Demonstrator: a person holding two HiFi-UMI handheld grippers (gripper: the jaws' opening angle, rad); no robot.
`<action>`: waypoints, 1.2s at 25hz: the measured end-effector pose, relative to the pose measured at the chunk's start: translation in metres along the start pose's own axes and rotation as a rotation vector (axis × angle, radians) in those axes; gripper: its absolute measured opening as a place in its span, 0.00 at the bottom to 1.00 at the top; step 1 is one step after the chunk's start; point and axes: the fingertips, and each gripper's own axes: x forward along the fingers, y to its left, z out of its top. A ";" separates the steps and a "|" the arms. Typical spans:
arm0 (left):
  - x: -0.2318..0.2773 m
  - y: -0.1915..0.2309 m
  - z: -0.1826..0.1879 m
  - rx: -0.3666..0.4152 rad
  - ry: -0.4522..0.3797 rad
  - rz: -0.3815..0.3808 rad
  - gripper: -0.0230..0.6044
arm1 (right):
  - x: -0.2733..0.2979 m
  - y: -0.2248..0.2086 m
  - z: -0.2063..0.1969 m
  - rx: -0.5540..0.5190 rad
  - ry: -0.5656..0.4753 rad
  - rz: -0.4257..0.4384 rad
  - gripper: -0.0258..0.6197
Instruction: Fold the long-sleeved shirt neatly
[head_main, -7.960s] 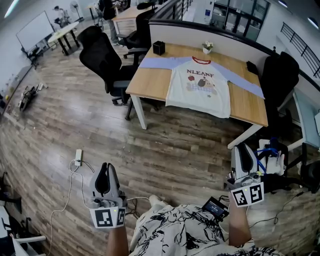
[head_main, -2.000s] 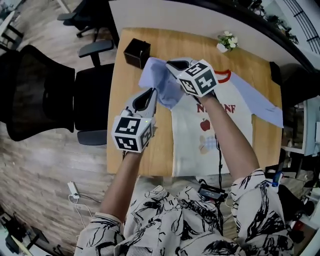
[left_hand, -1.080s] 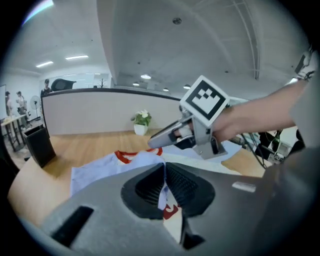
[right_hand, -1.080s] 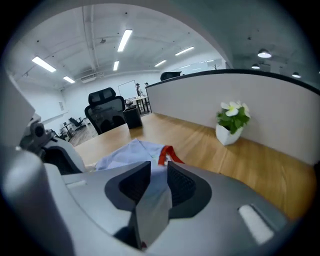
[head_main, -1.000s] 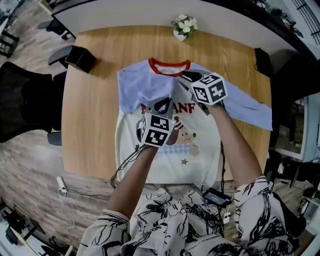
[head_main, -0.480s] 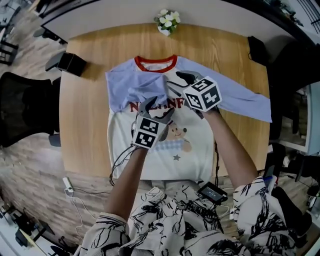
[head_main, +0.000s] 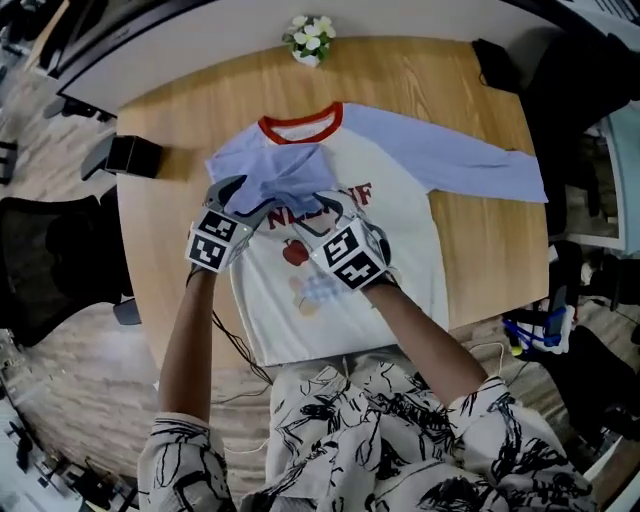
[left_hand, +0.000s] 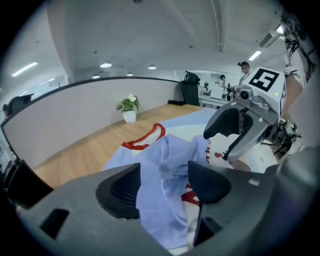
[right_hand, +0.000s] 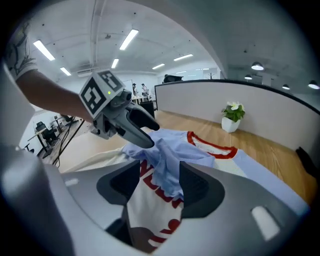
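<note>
A long-sleeved shirt with a white body, red collar and light-blue sleeves lies flat on the wooden desk. Its left sleeve is folded in and lies bunched across the chest. The right sleeve stretches out to the right. My left gripper hovers at the bunched sleeve's near left edge, and my right gripper at its near right. Both jaws have just been opening. In the left gripper view and the right gripper view the blue cloth lies below and beyond the parted pads, unpinched.
A small potted plant stands at the desk's far edge by a grey partition. A black box sits at the far left corner, a dark object at the far right. A black office chair stands left of the desk.
Both grippers have opened and released the left sleeve, which now rests bunched on the chest. They have shifted leftward across the shirt, the right one coming nearer to me.
</note>
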 end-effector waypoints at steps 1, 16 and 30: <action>0.005 0.001 -0.006 0.006 0.013 -0.029 0.52 | 0.009 0.005 -0.006 0.005 0.027 -0.010 0.44; 0.005 -0.031 0.028 -0.240 -0.048 -0.363 0.06 | 0.040 0.012 -0.024 0.090 0.088 -0.221 0.43; -0.008 -0.081 0.101 -0.550 -0.135 -0.543 0.06 | -0.001 -0.032 0.000 0.428 -0.100 -0.549 0.09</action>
